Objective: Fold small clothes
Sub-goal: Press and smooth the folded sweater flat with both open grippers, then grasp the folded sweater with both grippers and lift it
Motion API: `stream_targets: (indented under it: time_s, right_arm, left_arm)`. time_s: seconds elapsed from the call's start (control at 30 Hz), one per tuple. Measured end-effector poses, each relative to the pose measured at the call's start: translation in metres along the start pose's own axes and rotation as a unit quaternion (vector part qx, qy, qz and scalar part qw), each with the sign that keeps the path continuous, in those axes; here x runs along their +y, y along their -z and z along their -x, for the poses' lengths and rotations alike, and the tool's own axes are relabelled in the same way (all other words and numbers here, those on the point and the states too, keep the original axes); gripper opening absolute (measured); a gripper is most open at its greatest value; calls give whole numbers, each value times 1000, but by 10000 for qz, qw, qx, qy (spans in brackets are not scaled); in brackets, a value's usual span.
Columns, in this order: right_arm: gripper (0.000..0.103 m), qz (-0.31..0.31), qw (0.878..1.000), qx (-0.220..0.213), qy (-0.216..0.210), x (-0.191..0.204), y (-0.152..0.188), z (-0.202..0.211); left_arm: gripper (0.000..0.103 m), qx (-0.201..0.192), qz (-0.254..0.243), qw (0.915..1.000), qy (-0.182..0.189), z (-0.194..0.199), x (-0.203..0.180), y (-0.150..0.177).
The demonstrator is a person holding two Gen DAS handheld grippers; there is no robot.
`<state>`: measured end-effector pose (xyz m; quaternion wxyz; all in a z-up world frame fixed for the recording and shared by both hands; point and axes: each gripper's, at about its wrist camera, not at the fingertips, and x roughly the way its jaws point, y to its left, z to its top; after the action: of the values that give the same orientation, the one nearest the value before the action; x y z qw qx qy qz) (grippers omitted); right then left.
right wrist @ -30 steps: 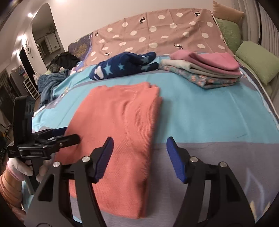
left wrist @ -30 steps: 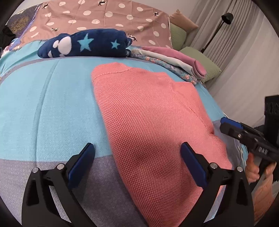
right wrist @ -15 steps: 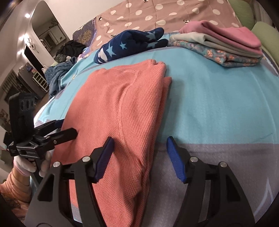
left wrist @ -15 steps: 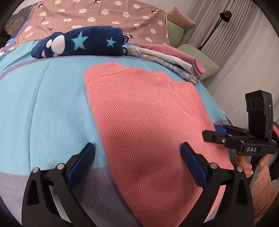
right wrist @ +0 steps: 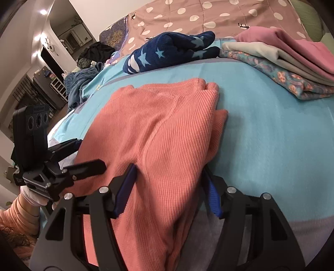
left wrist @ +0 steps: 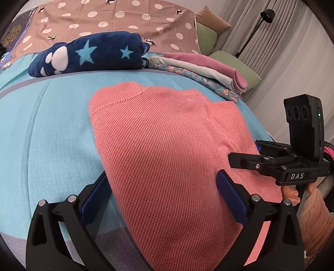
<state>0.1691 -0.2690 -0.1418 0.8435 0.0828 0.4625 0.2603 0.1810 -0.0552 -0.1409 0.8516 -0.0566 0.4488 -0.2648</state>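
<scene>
A coral knit garment lies folded lengthwise on the turquoise bedspread. My left gripper is open at the garment's near end, its left finger beside the cloth's left edge and its right finger resting on top. It also shows in the right wrist view as the left gripper, at the garment's left side. My right gripper is open too, astride the garment's thick right-hand fold. In the left wrist view the right gripper lies over the garment's right edge, held by a hand.
At the back lie a navy star-patterned fleece and a stack of folded clothes, pink on top. Beyond them are a dotted brown blanket and green pillows. A floor lamp stands by the curtain.
Both grippers have moved forward and lower onto the coral garment's near end. The cloth now sits between each pair of fingers. Neither gripper's jaw width has changed.
</scene>
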Motion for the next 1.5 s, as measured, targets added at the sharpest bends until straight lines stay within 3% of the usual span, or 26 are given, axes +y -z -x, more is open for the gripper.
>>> stream_targets:
  time_s: [0.37, 0.53, 0.57, 0.6, 0.63, 0.7, 0.77, 1.03, 1.23, 1.5]
  right_arm:
    - [60, -6, 9998, 146, 113, -3, 2, 11]
    - [62, -102, 9999, 96, -25, -6, -7, -4]
    - [55, -41, 10000, 50, -29, -4, -11, -8]
    - [41, -36, 9999, 40, -87, -3, -13, -10]
    - [36, -136, 9997, 62, -183, -2, -16, -12]
    - [27, -142, 9999, 5, -76, 2, -18, -8]
    - [24, 95, 9997, -139, 153, 15, -15, 2]
    - [23, 465, 9919, -1050, 546, 53, -7, 75]
    - [23, 677, 9722, -1984, 1048, 75, 1, 150]
    - [23, 825, 9451, -2668, 1699, 79, 4, 221]
  left_arm:
    - [92, 88, -152, 9998, 85, 6, 4, 2]
    - [89, 76, -165, 9997, 140, -4, 4, -7]
    - [85, 51, -163, 9998, 141, -4, 4, -9]
    - [73, 18, -126, 9998, 157, -4, 5, -10]
    - [56, -24, -51, 9997, 241, -2, 7, -12]
    - [40, -124, 79, 9994, 305, 4, 10, -14]
    - [33, -229, 109, 9990, 358, 13, 9, -15]
    - [29, -973, -452, 9937, 313, 75, -44, -30]
    - [29, -1379, -944, 9851, 399, 105, -98, -46]
    - [29, -1739, -1640, 9701, 431, 122, -169, -81]
